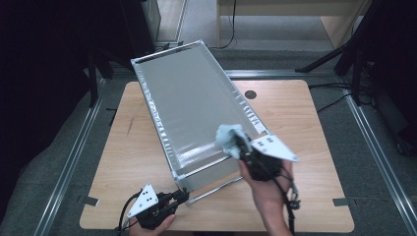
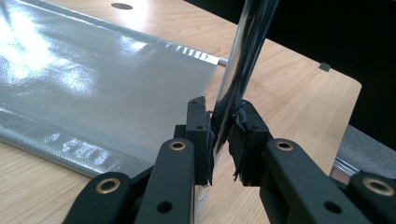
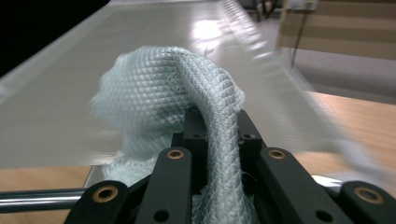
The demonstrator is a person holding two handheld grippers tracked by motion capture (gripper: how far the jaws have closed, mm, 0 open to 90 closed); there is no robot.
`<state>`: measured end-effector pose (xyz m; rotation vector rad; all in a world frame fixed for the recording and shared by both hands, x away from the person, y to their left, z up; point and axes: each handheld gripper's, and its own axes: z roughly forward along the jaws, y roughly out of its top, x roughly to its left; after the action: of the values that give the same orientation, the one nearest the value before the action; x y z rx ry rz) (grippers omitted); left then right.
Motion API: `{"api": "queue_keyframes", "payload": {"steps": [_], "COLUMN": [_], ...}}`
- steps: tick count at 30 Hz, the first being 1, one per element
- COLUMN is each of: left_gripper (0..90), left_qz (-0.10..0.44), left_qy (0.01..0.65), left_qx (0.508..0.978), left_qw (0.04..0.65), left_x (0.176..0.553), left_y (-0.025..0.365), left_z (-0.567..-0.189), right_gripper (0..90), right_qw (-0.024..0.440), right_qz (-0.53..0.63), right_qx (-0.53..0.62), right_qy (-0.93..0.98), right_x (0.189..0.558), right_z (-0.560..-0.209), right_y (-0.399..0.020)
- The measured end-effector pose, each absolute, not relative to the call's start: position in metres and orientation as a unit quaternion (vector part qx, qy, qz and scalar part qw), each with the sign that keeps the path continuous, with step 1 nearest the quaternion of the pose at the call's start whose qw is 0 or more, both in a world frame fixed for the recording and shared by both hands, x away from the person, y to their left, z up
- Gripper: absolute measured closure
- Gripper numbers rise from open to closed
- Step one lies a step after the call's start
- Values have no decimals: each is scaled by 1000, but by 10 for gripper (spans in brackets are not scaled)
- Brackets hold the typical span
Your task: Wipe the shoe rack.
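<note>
Right gripper [image 3: 212, 135] clenched on soft, limp cloth [image 3: 159, 100], bunched above its jaws. Left gripper [image 2: 219, 140] clamps slick steel frame tube [image 2: 243, 51]; grip firmly.

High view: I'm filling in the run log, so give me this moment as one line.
left hand-held gripper: shut on frame post | right hand-held gripper: shut on cloth | cloth over silver cover

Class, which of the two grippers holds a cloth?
The right gripper, clamping a pale blue cloth over the silver frame; the left gripper grips the frame's corner post.
</note>
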<state>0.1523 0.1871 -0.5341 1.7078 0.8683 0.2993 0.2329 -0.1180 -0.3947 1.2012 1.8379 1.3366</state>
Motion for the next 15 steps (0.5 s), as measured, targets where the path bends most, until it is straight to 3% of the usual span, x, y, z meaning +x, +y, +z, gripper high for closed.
{"api": "queue_keyframes", "payload": {"steps": [7,15], "left_gripper": [789,788], "left_qz": [133,138], "left_qy": [373,382], "left_qx": [725,720], "left_qw": [563,562], "left_x": [154,157], "left_y": [190,197], "left_z": [-534,-535], "right_gripper": [796,794], "right_qw": [315,300], "right_qz": [513,484], "right_qx": [498,564], "right_qy": [624,598], "right_x": [224,225], "right_z": [-390,-445], "right_y": [-198,-258]}}
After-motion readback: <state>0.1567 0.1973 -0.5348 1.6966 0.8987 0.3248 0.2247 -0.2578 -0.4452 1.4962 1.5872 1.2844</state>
